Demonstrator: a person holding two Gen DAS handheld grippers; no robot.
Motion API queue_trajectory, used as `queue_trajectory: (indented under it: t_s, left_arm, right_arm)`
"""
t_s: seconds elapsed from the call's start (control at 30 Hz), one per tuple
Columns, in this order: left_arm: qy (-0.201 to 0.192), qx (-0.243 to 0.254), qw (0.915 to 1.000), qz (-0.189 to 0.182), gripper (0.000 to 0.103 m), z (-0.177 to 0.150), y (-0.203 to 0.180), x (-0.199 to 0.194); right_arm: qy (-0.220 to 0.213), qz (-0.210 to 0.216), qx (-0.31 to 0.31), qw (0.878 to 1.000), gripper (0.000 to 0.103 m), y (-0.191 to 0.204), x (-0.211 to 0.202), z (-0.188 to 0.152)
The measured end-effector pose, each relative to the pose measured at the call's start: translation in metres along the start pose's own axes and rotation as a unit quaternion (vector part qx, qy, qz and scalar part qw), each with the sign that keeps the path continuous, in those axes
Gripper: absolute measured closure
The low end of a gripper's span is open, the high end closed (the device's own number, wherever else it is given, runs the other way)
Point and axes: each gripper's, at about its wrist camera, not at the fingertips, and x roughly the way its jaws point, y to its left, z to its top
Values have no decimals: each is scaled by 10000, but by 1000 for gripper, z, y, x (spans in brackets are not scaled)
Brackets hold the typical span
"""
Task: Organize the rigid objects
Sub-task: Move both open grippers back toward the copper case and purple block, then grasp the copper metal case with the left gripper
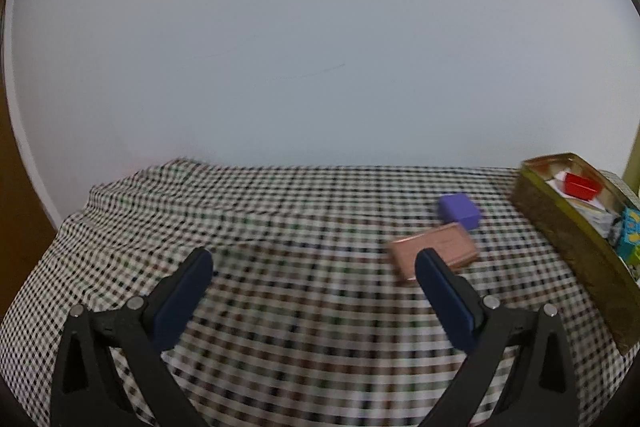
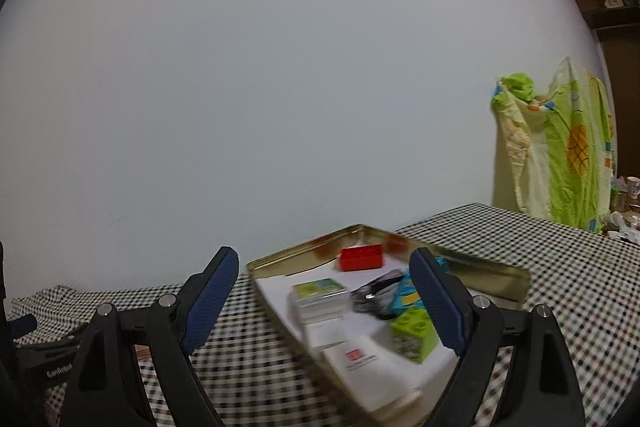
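A gold tin tray (image 2: pixel 486 270) lies on the checked tablecloth and holds a red brick (image 2: pixel 361 257), a green brick (image 2: pixel 414 333), a card deck (image 2: pixel 320 297), a white card (image 2: pixel 366 363) and other small pieces. My right gripper (image 2: pixel 324 267) hangs open above the tray's near side, nothing between its fingers. In the left wrist view a pink flat box (image 1: pixel 434 251) and a purple block (image 1: pixel 460 210) lie on the cloth left of the tray (image 1: pixel 560 227). My left gripper (image 1: pixel 314 259) is open and empty; its right finger overlaps the pink box's near edge.
The checked cloth (image 1: pixel 280 227) covers the table up to a plain pale wall. A green and yellow patterned cloth (image 2: pixel 560 147) hangs behind the table's far right, with small clutter beside it. Part of the left gripper's black frame (image 2: pixel 44 351) shows at the right wrist view's left edge.
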Motion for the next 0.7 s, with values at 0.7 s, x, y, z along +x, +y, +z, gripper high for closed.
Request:
queue_trajectory:
  t_s: [0.7]
  left_arm:
    - [191, 2694, 9507, -1525, 1, -5, -69, 34]
  right_arm:
    - [604, 332, -211, 9974, 14, 54, 43, -2]
